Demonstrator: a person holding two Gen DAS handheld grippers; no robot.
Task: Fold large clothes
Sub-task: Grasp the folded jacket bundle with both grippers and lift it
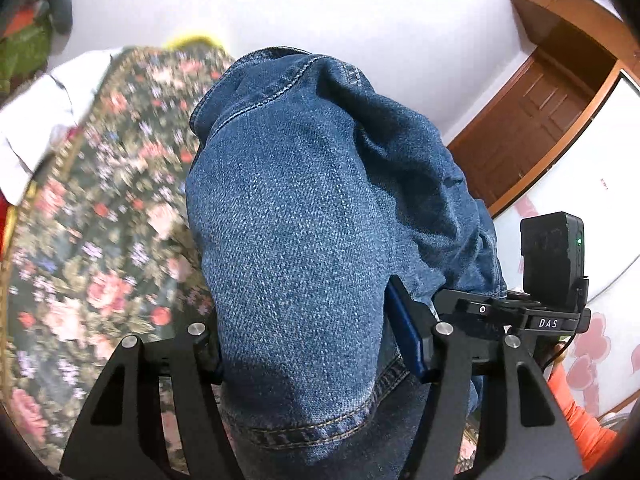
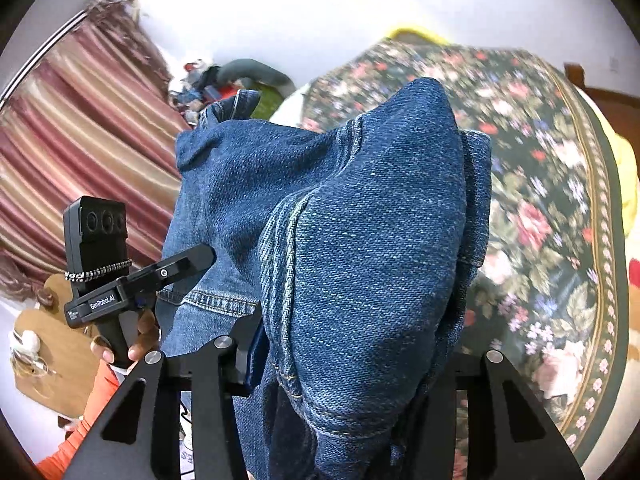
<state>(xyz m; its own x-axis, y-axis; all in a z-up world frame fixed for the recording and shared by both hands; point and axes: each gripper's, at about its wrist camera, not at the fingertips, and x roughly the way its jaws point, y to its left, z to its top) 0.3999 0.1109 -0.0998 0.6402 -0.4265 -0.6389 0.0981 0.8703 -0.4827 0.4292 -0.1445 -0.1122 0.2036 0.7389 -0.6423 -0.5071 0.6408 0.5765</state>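
Observation:
A blue denim garment (image 1: 304,208) fills the middle of both views, bunched and draped over the fingers. My left gripper (image 1: 320,356) is shut on a fold of the denim, held above the floral bedspread (image 1: 100,208). My right gripper (image 2: 344,364) is shut on another fold of the same denim (image 2: 360,248). The fingertips of both grippers are hidden in the cloth. The right gripper also shows in the left wrist view (image 1: 516,312), and the left one in the right wrist view (image 2: 136,280), each close beside the denim.
The bed with the dark floral bedspread (image 2: 540,208) lies beyond the garment. White cloth (image 1: 36,132) lies at its far left. A wooden door (image 1: 532,120) and a white wall stand at the right, striped curtains (image 2: 80,140) at the left.

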